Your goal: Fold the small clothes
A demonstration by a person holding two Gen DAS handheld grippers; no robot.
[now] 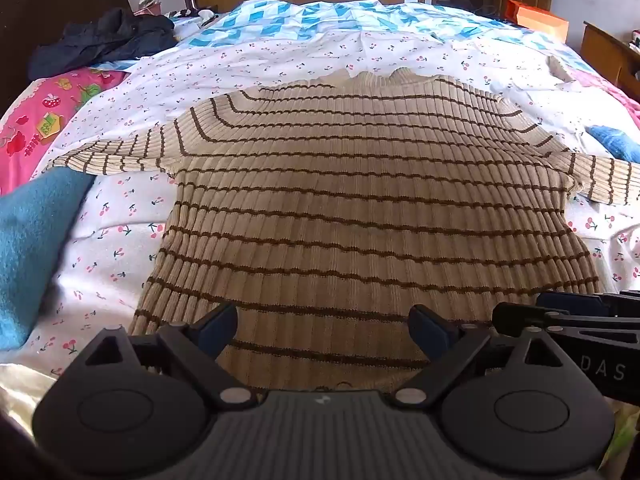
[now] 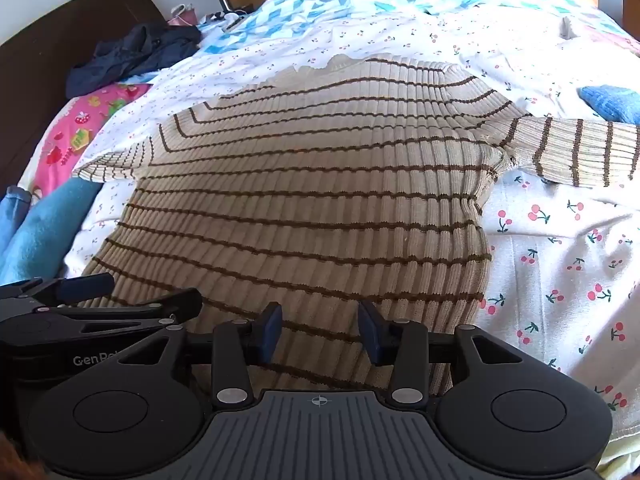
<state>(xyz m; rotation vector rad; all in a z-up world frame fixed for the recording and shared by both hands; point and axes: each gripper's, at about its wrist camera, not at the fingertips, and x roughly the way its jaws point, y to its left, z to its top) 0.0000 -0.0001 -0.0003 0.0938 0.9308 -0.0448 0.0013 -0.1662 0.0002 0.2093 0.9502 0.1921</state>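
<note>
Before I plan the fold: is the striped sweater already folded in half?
No, the striped sweater lies spread flat on the bed sheet with both sleeves stretched out sideways.

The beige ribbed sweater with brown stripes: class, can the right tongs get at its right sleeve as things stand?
Probably yes. The right sleeve of the beige ribbed sweater with brown stripes lies flat and uncovered on the cherry-print sheet; the right tongs are open, with nothing between.

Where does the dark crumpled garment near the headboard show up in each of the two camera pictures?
Left wrist view: the dark crumpled garment lies upper left, beyond the pink cartoon-print pillow.
Right wrist view: the garment is again upper left, nearer the middle, above the same pillow.
Shared landmark: the beige ribbed sweater with brown stripes, spread flat.
</note>
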